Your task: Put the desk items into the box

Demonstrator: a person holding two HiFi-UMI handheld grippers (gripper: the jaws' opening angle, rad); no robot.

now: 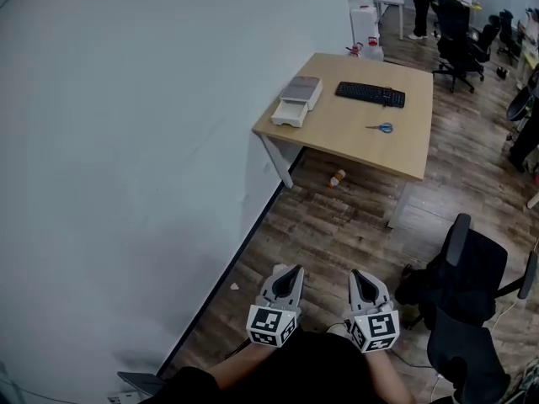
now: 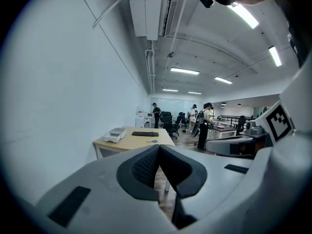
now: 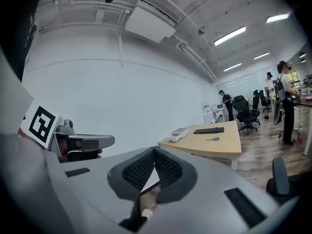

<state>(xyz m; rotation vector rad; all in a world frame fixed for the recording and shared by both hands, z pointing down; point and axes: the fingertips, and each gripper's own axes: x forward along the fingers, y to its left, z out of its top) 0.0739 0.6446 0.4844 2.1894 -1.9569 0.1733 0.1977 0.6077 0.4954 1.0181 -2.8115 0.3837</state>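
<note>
A wooden desk (image 1: pixel 354 129) stands some way ahead by the white wall. On it lie a black keyboard (image 1: pixel 370 94), blue-handled scissors (image 1: pixel 381 127) and a white box with a grey lid and a pulled-out drawer (image 1: pixel 297 101). Both grippers hang low near the person's body, far from the desk. My left gripper (image 1: pixel 290 273) is shut with nothing in it, and my right gripper (image 1: pixel 361 277) is shut and empty too. The left gripper view shows the desk (image 2: pixel 131 140) beyond the touching jaws of the left gripper (image 2: pixel 159 148). The right gripper view shows its shut gripper (image 3: pixel 154 152) before the desk (image 3: pixel 214 144).
A small bottle (image 1: pixel 337 178) lies on the wooden floor under the desk. A black office chair (image 1: pixel 463 280) stands close at my right. More chairs (image 1: pixel 455 36) and standing people are at the far end. The white wall (image 1: pixel 126 141) runs along the left.
</note>
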